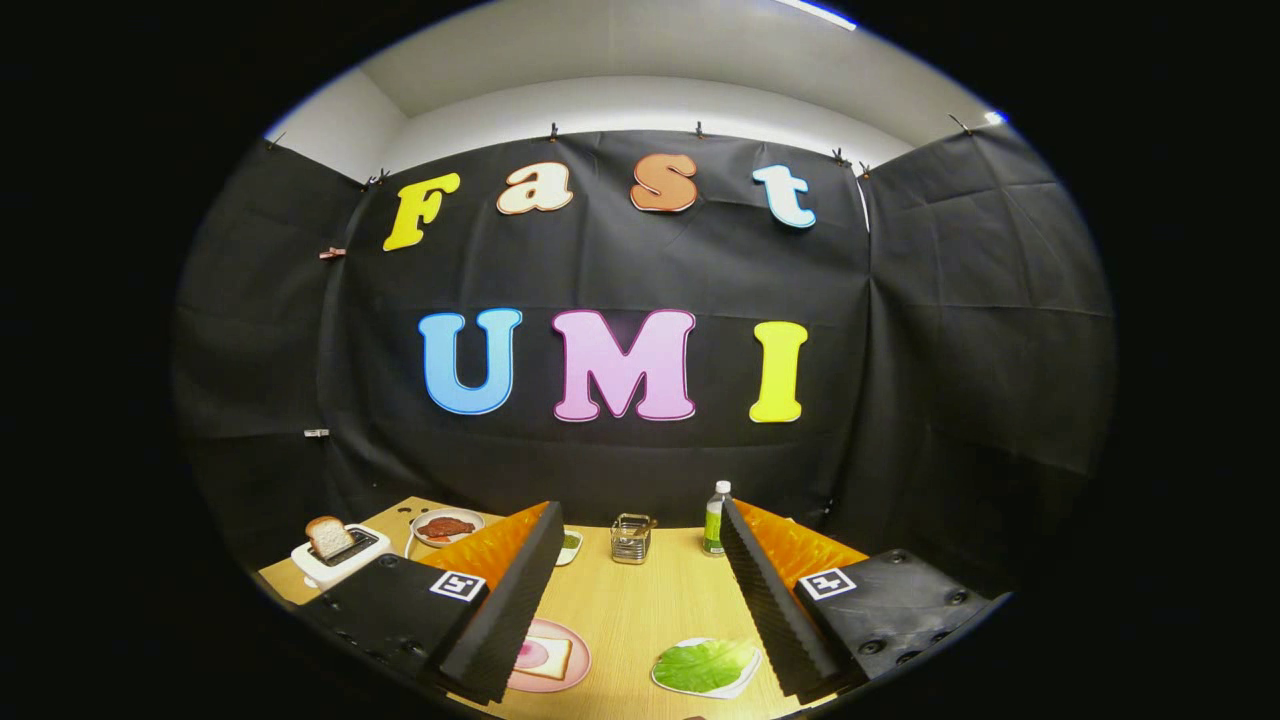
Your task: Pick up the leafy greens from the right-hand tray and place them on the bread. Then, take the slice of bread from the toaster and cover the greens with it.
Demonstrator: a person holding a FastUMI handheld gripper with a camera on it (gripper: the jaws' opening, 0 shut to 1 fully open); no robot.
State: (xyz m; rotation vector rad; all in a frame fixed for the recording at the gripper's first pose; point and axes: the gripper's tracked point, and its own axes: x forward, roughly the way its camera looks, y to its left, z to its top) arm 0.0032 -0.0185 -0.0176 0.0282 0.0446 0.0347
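My gripper [640, 590] hovers above the wooden table [640, 600], its two fingers wide apart and holding nothing. Below and between the fingers, close to the right one, lies a green leaf of lettuce [703, 665] on a small white tray [742, 686]. Beside the left finger a slice of bread [548, 657] with a pink topping rests on a pink plate [576, 668], partly hidden by that finger. Farther off, beyond the left finger, a white toaster [338, 556] holds a slice of bread [328, 536] standing up out of its slot.
A plate with reddish meat [446, 527] sits behind the toaster. A small dish [570, 545] peeks out past the left finger. At the far edge of the table stand a metal wire holder [631, 538] and a clear bottle with a green label [715, 519].
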